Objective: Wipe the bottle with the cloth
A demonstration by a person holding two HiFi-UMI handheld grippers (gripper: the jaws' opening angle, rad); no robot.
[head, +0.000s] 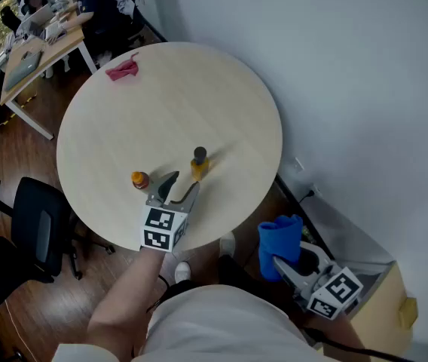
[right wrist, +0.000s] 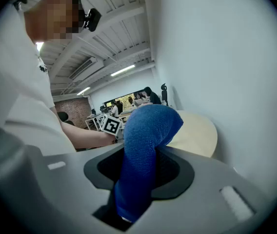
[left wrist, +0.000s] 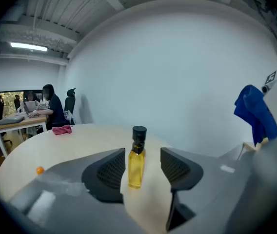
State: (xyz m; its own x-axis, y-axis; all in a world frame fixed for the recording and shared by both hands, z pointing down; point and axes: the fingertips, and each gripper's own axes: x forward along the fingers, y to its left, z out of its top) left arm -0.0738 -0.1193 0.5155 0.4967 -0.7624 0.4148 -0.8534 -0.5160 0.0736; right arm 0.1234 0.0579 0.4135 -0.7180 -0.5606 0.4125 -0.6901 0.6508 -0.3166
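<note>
A small bottle (head: 199, 164) of yellow liquid with a black cap stands upright on the round table (head: 221, 89), near its front edge. My left gripper (head: 178, 188) is open just short of it. In the left gripper view the bottle (left wrist: 136, 157) stands a little beyond the gap between the jaws, untouched. My right gripper (head: 283, 268) hangs off the table to the right, shut on a blue cloth (head: 279, 244). In the right gripper view the cloth (right wrist: 143, 155) bulges up out of the closed jaws.
An orange-capped small object (head: 139, 179) sits left of the bottle. A pink rag (head: 122, 69) lies at the table's far edge. A black office chair (head: 37, 228) stands left of the table; a wooden cabinet (head: 380, 308) stands by the wall at right. People sit at desks (head: 33, 47) beyond.
</note>
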